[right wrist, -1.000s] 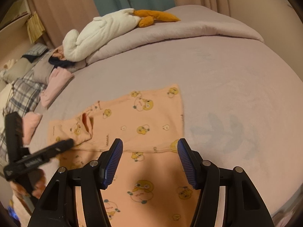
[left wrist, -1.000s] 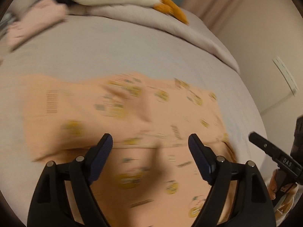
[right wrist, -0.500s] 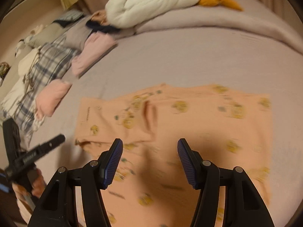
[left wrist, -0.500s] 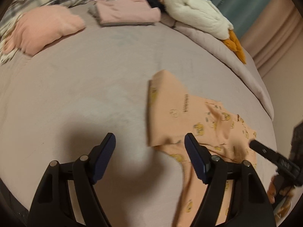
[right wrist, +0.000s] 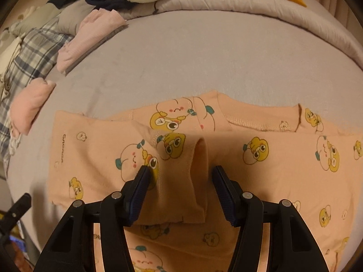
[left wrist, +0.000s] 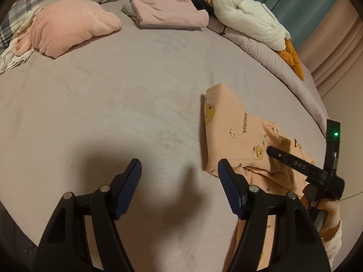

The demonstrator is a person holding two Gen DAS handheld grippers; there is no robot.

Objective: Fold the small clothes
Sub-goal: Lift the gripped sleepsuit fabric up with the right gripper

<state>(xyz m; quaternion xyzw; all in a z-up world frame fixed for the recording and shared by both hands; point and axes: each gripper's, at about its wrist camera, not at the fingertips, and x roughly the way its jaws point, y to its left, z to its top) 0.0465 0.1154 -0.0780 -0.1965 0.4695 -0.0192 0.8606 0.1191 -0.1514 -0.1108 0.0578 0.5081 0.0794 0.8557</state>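
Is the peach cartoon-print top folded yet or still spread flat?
Partly folded: the peach top has one sleeve laid inward, body spread on the bed.

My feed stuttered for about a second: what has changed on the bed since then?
The right tongs swung left across the peach printed top and came down over its raised fold; they are closing, pads not yet pressing. The left tongs swung off the top to bare bedsheet beside its left edge, closing on nothing. The top, folded pink clothes and plush duck stayed put.
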